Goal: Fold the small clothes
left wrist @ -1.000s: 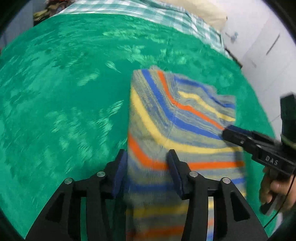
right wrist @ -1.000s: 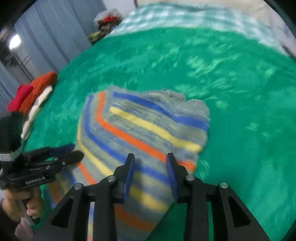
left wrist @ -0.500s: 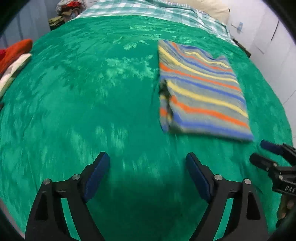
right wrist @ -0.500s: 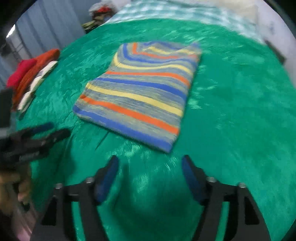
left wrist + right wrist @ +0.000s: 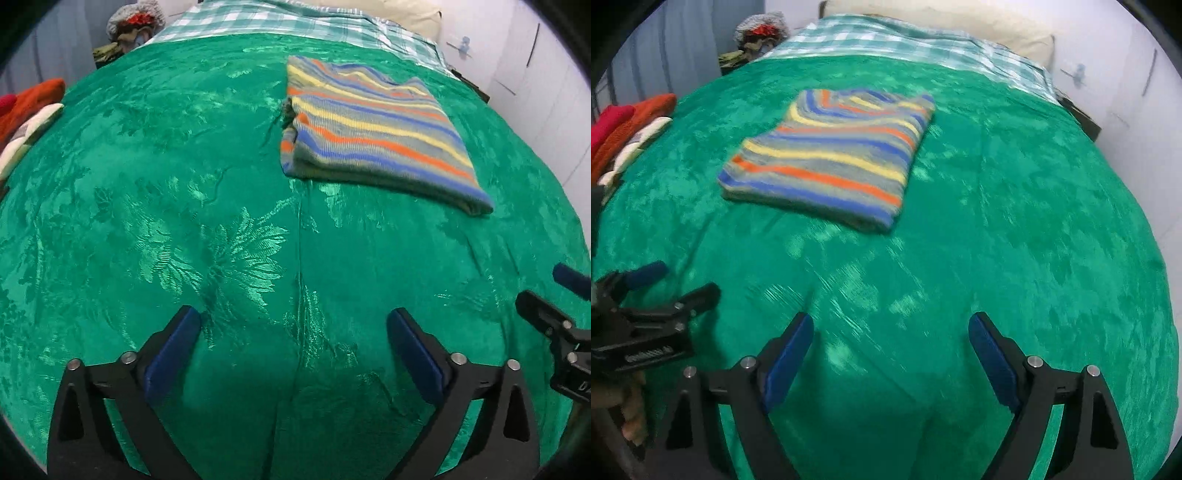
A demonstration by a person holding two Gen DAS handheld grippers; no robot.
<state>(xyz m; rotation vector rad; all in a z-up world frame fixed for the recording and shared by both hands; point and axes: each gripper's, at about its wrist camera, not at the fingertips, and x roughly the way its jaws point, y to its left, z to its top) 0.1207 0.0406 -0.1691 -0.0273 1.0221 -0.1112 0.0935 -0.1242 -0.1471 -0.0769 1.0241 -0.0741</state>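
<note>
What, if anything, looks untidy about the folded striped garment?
The striped garment lies folded flat on the green bedspread, but on its left edge a bit of fabric bulges from between the layers.

Both wrist views look forward across the green bedspread (image 5: 184, 184), sharing the striped garment (image 5: 831, 158).

Green bedspread (image 5: 184, 184) carries a folded striped sweater (image 5: 373, 129) and stacked clothes (image 5: 624, 129)

both grippers let go and drew back toward 6 o'clock; the striped knitted garment (image 5: 373, 129) now lies folded on the green bedspread (image 5: 184, 221).
</note>
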